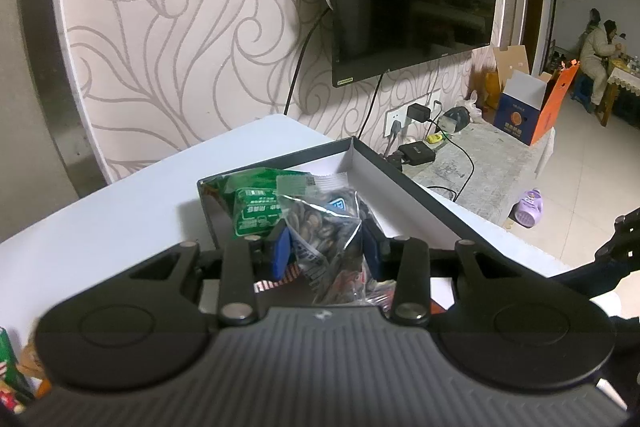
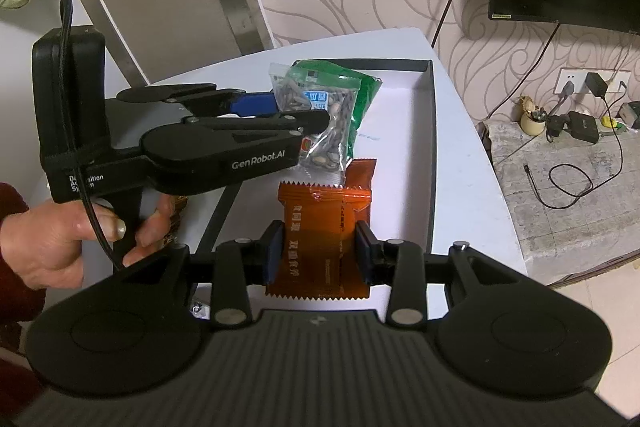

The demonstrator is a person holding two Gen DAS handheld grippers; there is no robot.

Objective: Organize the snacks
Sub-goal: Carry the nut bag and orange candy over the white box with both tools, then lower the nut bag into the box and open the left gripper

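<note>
Snacks are going into the shallow black box with the white inside, which sits on the white surface, and right now we're mid-placement with both hands loaded. Biggest thing first: one box, taking up most of the surface. Inside it I count one green packet lying flat at the far end, with a clear seed bag over the top of it, and that bag is pinched by the left tongs, which come in from the left in the right wrist view. Then one orange wrapper, pinched across its middle by the right tongs, at the near end of the box; whether it's resting on the floor or just above it, I can't tell. A few more wrappers peek in at the near-left edge, too cropped to count. My read: next is letting both packs go so they lie flat, seed bag beside or on the green one, orange one nearer, then backing out without dragging the crinkly film along.
</note>
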